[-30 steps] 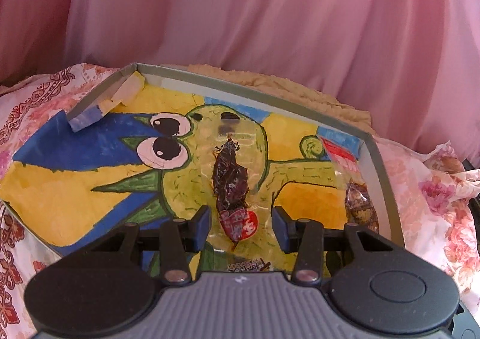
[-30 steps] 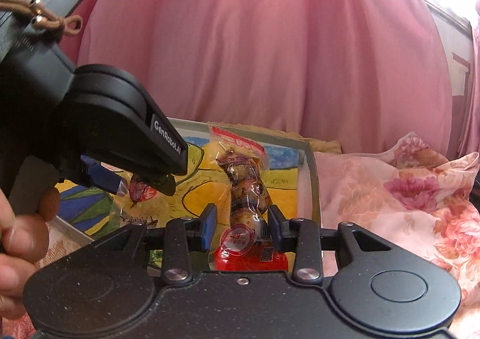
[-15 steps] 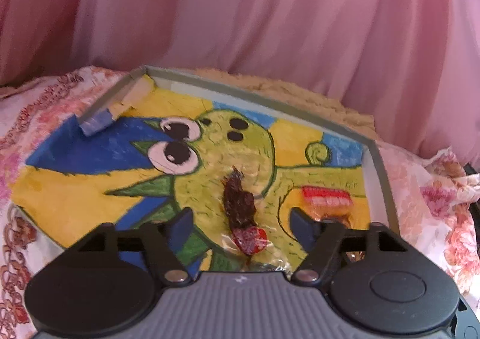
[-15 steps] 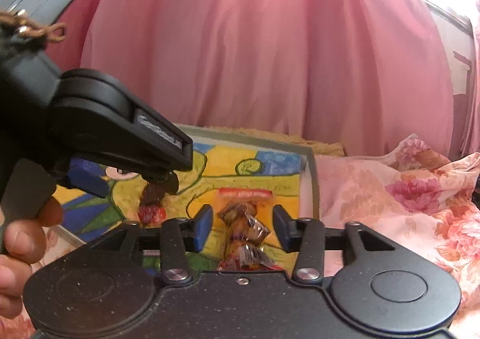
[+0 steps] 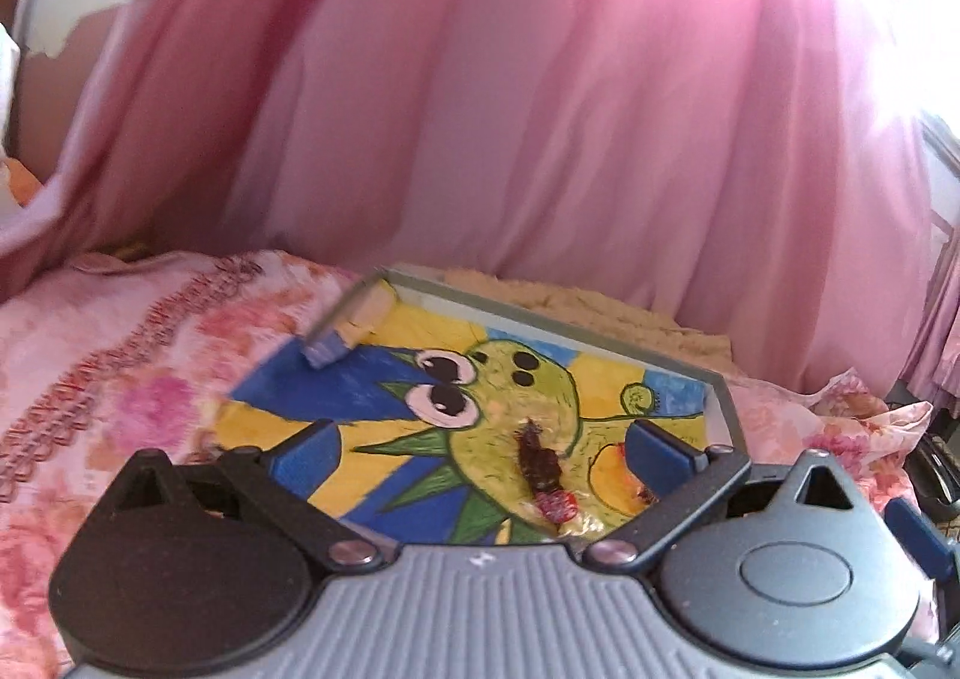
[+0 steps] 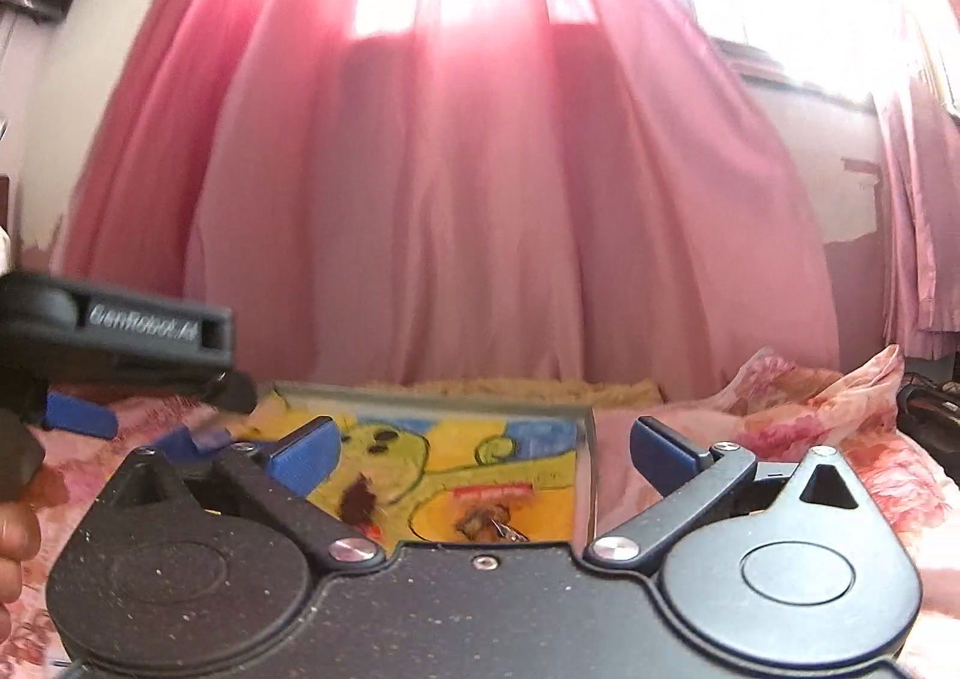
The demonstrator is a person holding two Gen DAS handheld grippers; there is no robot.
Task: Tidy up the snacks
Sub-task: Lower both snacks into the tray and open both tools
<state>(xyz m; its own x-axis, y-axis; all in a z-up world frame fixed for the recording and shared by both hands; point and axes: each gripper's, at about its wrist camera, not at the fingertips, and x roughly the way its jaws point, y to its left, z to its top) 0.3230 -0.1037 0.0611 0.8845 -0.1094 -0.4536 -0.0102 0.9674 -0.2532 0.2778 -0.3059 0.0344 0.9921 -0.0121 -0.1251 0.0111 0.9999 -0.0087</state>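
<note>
A shallow grey tray (image 5: 723,397) with a painted green cartoon creature lies on the flowered bedspread. A dark brown snack in a clear wrapper with a red end (image 5: 543,466) rests on the tray's painted floor. A second wrapped snack with a red strip (image 6: 489,517) lies nearer the tray's right wall (image 6: 588,475). My left gripper (image 5: 480,451) is open above the tray with nothing between its blue pads. My right gripper (image 6: 483,451) is open too, empty, with the second snack below it. The left gripper's body (image 6: 114,331) shows at the left of the right wrist view.
Pink curtains (image 5: 540,108) hang close behind the tray. A tan fuzzy cloth (image 5: 600,307) lies at the tray's far edge. Flowered bedding (image 5: 120,331) spreads to both sides. A person's hand (image 6: 15,535) holds the left gripper. A dark object (image 6: 930,409) sits at far right.
Both grippers opened wide, let go of their snacks and pulled up and back from the tray. The two snacks now lie on the tray floor.
</note>
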